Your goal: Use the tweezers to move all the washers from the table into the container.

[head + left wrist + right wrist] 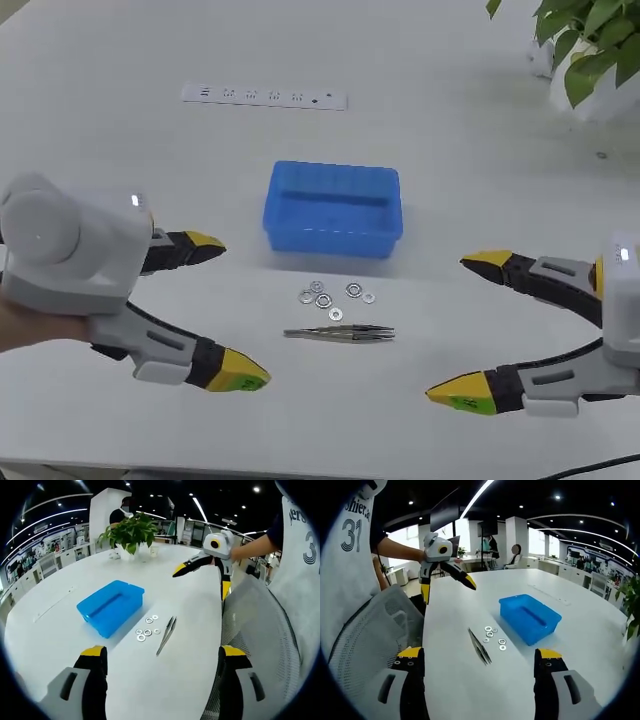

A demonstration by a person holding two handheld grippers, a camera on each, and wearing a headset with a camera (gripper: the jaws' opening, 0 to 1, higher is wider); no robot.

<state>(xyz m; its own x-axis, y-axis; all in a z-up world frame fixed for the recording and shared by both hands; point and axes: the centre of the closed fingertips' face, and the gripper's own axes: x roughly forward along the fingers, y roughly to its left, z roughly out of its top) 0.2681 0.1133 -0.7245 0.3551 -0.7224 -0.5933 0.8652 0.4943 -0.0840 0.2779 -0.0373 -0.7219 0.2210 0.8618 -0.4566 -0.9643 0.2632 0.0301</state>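
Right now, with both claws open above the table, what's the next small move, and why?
Probably lower the right claw onto the tweezers. They lie flat and ungripped on the table, just nearer the person than the washers, which sit outside the blue container. The right claw is open and holds nothing.

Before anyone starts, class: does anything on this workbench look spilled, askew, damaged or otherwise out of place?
Nothing stands out. The blue container sits upright, the washers lie in a loose cluster in front of it, and the tweezers lie flat beside them. The left gripper and right gripper hover open, touching nothing.
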